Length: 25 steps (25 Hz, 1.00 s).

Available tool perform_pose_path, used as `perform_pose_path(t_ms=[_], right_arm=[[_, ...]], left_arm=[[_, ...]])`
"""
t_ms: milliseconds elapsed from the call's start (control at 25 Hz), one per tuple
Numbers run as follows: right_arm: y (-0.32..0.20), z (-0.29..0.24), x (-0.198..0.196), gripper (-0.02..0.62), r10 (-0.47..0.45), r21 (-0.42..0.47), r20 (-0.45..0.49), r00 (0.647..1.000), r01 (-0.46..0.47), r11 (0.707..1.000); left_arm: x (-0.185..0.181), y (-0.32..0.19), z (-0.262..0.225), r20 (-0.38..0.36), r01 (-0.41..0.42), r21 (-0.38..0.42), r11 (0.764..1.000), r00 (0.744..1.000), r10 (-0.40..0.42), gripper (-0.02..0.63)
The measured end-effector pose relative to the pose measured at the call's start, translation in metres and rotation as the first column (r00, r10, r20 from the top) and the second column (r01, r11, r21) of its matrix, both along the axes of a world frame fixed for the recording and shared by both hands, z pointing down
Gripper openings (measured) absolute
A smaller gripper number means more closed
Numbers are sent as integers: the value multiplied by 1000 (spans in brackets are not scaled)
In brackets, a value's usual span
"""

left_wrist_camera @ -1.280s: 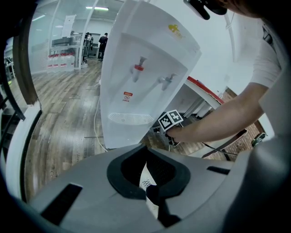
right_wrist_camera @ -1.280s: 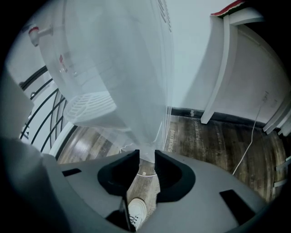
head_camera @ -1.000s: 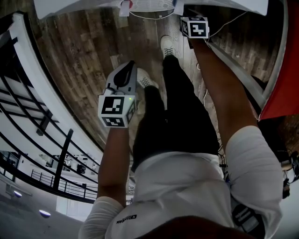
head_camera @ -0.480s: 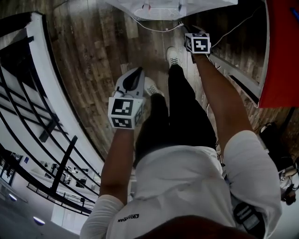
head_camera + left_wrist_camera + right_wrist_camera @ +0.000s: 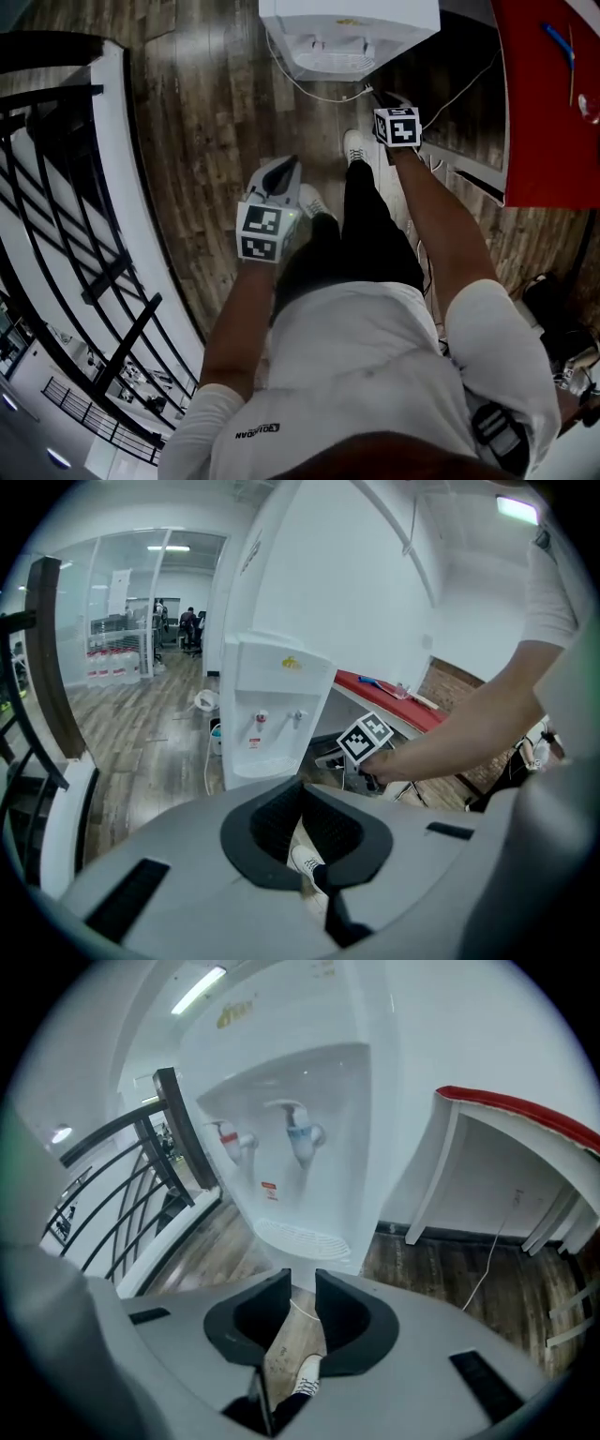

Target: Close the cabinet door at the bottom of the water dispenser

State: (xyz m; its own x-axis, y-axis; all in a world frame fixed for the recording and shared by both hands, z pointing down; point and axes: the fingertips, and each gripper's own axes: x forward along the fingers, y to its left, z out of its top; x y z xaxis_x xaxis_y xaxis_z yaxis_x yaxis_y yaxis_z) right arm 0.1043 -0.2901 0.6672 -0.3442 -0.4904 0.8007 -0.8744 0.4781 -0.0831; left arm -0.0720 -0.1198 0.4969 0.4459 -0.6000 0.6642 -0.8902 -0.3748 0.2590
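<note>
The white water dispenser (image 5: pixel 349 30) stands at the top of the head view, seen from above. Its taps and drip tray face me in the right gripper view (image 5: pixel 298 1152) and the left gripper view (image 5: pixel 270 710). Its bottom cabinet door is hidden behind the gripper bodies in every view. My right gripper (image 5: pixel 377 97) hovers by the dispenser's front right corner; its jaws (image 5: pixel 302 1277) are closing, a narrow gap remains and nothing is between them. My left gripper (image 5: pixel 287 164) hangs further back over the floor, its jaws (image 5: pixel 304 782) shut and empty.
A red-topped table (image 5: pixel 544 94) stands to the right of the dispenser. A white cable (image 5: pixel 309 89) runs over the wood floor in front of it. A black and white railing (image 5: pixel 94 234) borders the left. The person's shoes (image 5: pixel 356 145) stand below the grippers.
Both grippers have lifted away from the floor. The dispenser's top has come fully into the head view, and the red table shows more at the right.
</note>
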Motion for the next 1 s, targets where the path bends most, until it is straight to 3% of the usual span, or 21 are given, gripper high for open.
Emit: perform_pose_path(t_ms=[360,560,720,1000], right_arm=[[53,-99,-34,69,-107,91,73,992,100,991],[84,-156,-51,63,-127,113,144,981,112,987],[108,-216,-68,63,-170,163,219,961,136,977],[160,-311,-76,57,-104,177,435,894,29,984]], left_arm=[[-5,41,-71,-2,-53,81,995,999,54,-2],[-7,63,-103,-48,-36,102,994,998,42,-2],[-1,67,-145,-86,-48,179,983,994,64,-2],[4,72,-199,-168,-28,260,965,983,74,-2]])
